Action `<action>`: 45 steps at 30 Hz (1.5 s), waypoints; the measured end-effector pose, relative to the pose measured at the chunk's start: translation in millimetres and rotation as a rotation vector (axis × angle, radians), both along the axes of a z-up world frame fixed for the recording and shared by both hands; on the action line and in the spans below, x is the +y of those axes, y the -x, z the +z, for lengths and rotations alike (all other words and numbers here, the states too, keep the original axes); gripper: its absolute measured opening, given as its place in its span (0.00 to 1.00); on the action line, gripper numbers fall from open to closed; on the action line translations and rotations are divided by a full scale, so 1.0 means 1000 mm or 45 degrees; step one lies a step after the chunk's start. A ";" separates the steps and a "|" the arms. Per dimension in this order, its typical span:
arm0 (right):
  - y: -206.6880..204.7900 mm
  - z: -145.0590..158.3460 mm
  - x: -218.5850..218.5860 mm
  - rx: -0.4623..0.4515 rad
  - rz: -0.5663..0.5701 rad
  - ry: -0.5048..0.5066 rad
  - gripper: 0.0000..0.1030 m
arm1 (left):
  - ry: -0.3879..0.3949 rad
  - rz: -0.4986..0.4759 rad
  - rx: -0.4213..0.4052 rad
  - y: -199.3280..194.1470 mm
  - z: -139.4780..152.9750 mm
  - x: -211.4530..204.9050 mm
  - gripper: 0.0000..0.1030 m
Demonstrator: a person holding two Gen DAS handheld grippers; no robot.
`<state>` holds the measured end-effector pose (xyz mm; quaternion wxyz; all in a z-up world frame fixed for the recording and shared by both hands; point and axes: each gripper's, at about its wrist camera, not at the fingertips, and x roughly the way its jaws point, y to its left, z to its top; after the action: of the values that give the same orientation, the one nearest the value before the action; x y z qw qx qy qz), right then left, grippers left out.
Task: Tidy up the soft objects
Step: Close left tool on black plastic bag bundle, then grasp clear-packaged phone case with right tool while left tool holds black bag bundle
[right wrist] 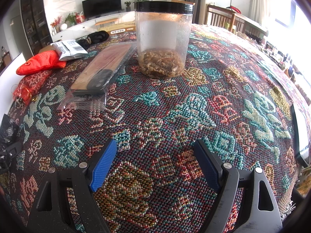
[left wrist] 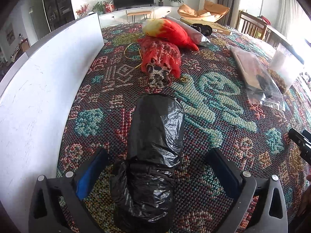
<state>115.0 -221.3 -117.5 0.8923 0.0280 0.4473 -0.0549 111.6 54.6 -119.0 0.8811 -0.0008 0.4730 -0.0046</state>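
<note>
Left wrist view: left gripper (left wrist: 157, 167) fingers spread wide, released, nothing clamped. Black plastic bundle (left wrist: 153, 155) lies lengthwise between the fingers on the patterned desk cloth (left wrist: 213, 104); its near end sits between the pads with gaps on both sides, no contact visible, and its far end reaches past the fingertips. Bottom of the bundle is cut off by the frame edge. Just beyond it lies a red mesh pouch (left wrist: 161, 60) with leopard-print fabric sticking out of its open end, a gold cord beside it. Behind that, a red-and-yellow plush fish (left wrist: 169, 31), touching a grey mailer bag (left wrist: 194, 33). White board (left wrist: 38, 89) stands along the left side of the desk. At right, a clear sleeve with a flat dark item (left wrist: 256, 75), contents hard to make out. Right gripper's tip shows at the far right edge, mostly cut off.

Right wrist view: right gripper (right wrist: 155, 155) fingers also apart, released, only bare cloth between them. Clear jar with black lid (right wrist: 164, 38) stands upright well ahead of the fingers, brownish stuff at the bottom, not identifiable. The sleeve lies left of the jar, its upper corner touching or just beside the jar base. Fish, pouch and mailer bag sit far left. Only a sliver of the black bundle shows at the left edge. A flat white-faced object with a dark rim (right wrist: 301, 134) is cut off at the right edge.
</note>
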 end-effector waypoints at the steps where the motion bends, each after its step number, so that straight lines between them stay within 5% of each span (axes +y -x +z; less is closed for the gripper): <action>1: 0.000 0.001 -0.001 0.003 0.006 -0.016 0.81 | 0.006 0.003 -0.004 0.001 0.000 0.001 1.00; 6: 0.002 0.021 -0.003 -0.070 0.134 -0.269 0.82 | 0.003 0.019 -0.024 0.002 -0.002 0.002 1.00; 10: -0.044 0.048 0.028 -0.063 0.184 -0.340 0.81 | 0.006 0.025 -0.028 0.003 -0.001 0.002 1.00; 16: -0.150 0.020 0.069 0.170 -0.014 -0.232 0.81 | 0.022 0.021 -0.036 0.006 0.000 0.004 1.00; 22: -0.177 -0.003 0.083 0.231 0.010 -0.042 0.89 | 0.038 0.021 -0.043 0.007 0.000 0.005 1.00; 26: -0.170 -0.005 0.065 0.205 0.015 -0.059 0.89 | 0.035 0.020 -0.041 0.007 0.001 0.006 1.00; 31: -0.135 0.000 0.080 0.296 0.346 -0.029 0.79 | 0.018 0.020 -0.035 0.006 0.001 0.004 1.00; 36: -0.055 0.001 0.061 0.393 0.571 0.009 0.78 | 0.012 0.021 -0.033 0.005 0.000 0.003 1.00; 41: 0.001 0.001 -0.020 0.480 0.452 0.009 0.78 | 0.006 0.024 -0.032 0.005 0.000 0.002 1.00; 45: -0.012 0.000 -0.097 0.467 0.192 -0.045 0.78 | 0.007 0.024 -0.032 0.005 0.000 0.002 1.00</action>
<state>127.1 -318.3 -117.8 0.7969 -0.0004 0.6039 0.0159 106.7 56.6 -119.0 0.8869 -0.0074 0.4618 0.0023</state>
